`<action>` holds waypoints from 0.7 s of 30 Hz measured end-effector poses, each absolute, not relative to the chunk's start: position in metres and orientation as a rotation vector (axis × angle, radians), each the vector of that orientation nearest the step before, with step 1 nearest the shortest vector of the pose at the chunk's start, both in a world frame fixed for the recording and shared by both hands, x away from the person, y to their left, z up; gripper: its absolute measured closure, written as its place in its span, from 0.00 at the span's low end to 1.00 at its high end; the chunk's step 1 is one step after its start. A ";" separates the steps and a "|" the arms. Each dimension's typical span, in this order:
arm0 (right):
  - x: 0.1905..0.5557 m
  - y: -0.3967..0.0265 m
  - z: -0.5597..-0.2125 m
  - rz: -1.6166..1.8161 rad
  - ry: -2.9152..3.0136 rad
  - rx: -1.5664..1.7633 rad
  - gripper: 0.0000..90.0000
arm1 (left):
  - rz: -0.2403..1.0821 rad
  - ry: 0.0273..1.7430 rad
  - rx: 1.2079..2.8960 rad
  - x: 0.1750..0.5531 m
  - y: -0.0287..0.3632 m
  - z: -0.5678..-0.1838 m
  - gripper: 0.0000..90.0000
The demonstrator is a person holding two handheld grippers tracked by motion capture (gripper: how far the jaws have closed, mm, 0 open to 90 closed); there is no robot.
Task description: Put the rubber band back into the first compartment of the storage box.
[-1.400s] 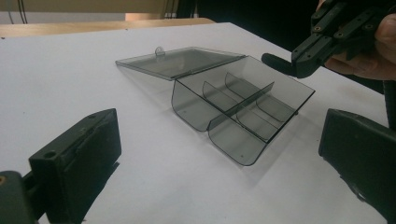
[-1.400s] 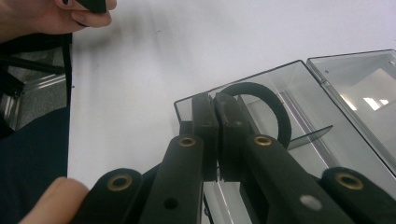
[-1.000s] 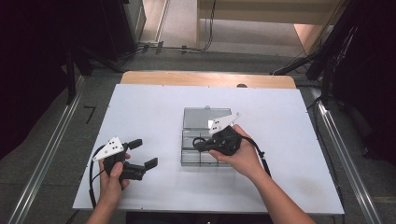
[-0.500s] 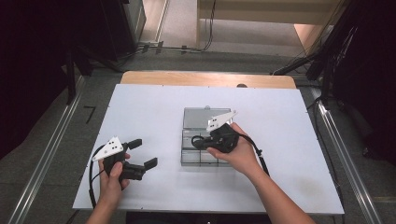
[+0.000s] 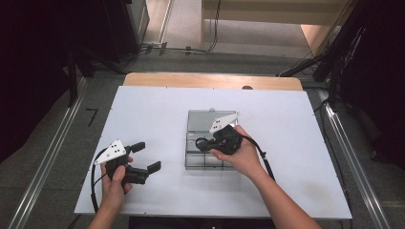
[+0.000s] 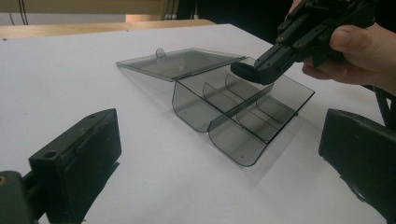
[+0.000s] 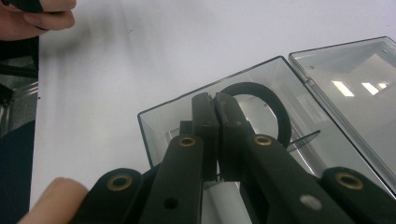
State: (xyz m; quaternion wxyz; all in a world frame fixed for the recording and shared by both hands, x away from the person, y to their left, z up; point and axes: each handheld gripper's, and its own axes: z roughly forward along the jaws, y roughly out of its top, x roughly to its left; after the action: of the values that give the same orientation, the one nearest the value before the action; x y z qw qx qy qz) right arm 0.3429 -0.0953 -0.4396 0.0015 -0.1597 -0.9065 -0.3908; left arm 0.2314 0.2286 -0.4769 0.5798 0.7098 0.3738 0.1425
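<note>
While the left gripper [image 5: 149,157] rests with its jaws spread wide and nothing between them at the lower left of the high view, the right gripper [image 5: 199,143] holds its jaws pinched on a black ring [image 7: 261,105] over the smoky clear plastic compartment box [image 5: 191,151] at the middle of the frame. Compared with a second ago, little has changed: the right hand [image 5: 242,155] has edged only slightly and the ring has not been let go. In the right gripper view the ring curves out from the jaw tips above a compartment near the box's corner, beside a divider [image 7: 302,138]; the hinged lid [image 6: 180,62] lies open flat on the white table [image 5: 296,124]. The placement seems close, with only lowering and release left.
</note>
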 end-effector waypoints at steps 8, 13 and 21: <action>0.347 -0.093 -0.443 -1.217 -2.836 -0.529 0.95 | 0.333 0.874 1.664 0.231 0.228 -0.477 0.00; 0.349 -0.091 -0.447 -1.207 -2.841 -0.548 0.95 | 0.332 0.877 1.658 0.232 0.229 -0.478 0.00; 0.353 -0.087 -0.451 -1.198 -2.833 -0.584 0.95 | 0.331 0.875 1.664 0.232 0.229 -0.477 0.00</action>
State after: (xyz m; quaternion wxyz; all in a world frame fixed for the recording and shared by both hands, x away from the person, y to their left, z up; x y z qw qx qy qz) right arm 0.3526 -0.0872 -0.4509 0.0054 -0.1866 -0.9049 -0.3825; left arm 0.2316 0.2287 -0.4774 0.5783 0.7112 0.3739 0.1413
